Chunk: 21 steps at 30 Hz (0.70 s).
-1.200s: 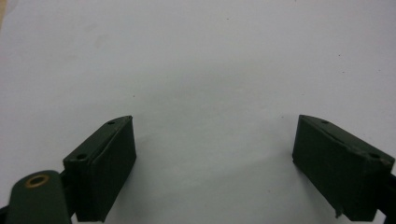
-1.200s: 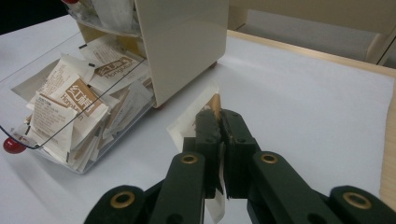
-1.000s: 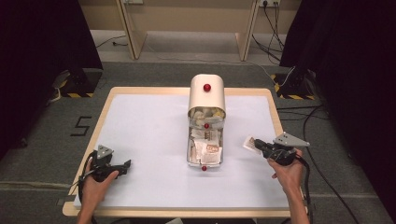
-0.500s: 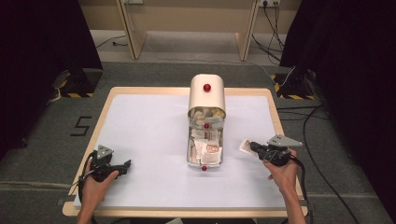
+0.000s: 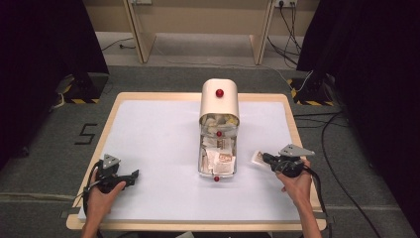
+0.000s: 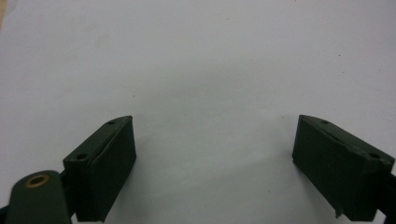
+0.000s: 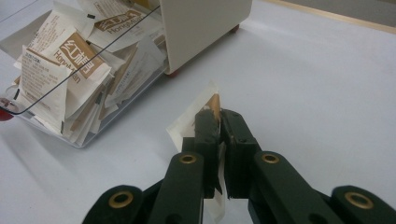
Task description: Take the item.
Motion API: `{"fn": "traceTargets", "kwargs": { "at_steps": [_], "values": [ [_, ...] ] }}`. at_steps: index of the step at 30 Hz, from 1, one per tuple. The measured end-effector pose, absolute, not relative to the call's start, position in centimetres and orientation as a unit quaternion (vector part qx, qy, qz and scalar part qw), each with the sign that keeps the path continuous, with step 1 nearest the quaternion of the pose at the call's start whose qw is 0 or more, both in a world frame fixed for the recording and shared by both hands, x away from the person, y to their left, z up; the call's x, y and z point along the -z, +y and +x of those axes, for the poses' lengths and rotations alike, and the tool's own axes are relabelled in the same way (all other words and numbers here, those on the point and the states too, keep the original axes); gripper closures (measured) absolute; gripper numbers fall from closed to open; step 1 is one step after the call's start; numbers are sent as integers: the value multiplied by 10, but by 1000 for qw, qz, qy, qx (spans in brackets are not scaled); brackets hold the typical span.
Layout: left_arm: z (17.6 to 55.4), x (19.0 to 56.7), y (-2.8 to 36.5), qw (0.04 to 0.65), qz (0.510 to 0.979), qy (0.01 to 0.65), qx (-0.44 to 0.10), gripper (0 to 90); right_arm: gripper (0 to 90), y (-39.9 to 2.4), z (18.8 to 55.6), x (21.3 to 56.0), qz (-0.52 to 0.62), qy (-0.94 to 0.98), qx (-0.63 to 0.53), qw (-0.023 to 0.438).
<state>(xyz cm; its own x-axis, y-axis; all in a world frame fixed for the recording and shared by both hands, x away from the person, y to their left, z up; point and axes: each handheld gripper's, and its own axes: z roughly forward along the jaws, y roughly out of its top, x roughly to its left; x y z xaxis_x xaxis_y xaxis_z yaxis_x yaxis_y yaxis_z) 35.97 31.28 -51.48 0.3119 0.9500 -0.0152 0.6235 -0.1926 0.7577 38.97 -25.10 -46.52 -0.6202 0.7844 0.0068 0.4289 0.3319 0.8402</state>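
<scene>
Right gripper view: right claw (image 7: 218,122) pinches a sachet (image 7: 198,116); binned packets (image 7: 70,56) read "HongMian"; left claw (image 6: 212,168) spread.

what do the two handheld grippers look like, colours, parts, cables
Both the left gripper and the right gripper are black, each topped by a grey three-cornered plate and trailing a black cable. In the gripper views the jaws are flat, dark green-black rectangular blocks with small screw holes, carried on dark link arms with brass-coloured pivot rivets. The person's forearms are bare, with no sleeves in view.
</scene>
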Motion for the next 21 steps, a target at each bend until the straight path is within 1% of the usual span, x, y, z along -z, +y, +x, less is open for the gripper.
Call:
{"fn": "traceTargets", "kwargs": {
  "at_steps": [14, 20, 21],
  "values": [
    [360, 515, 313, 342, 734, 536, -239, 125, 852, -245, 393, 475, 384, 801, -412, 202],
    [360, 515, 313, 342, 734, 536, -239, 125, 817, -246, 395, 478, 389, 800, -410, 199],
    [360, 515, 313, 342, 734, 536, -239, 125, 777, -246, 395, 478, 391, 799, -409, 200]
  ]
}}
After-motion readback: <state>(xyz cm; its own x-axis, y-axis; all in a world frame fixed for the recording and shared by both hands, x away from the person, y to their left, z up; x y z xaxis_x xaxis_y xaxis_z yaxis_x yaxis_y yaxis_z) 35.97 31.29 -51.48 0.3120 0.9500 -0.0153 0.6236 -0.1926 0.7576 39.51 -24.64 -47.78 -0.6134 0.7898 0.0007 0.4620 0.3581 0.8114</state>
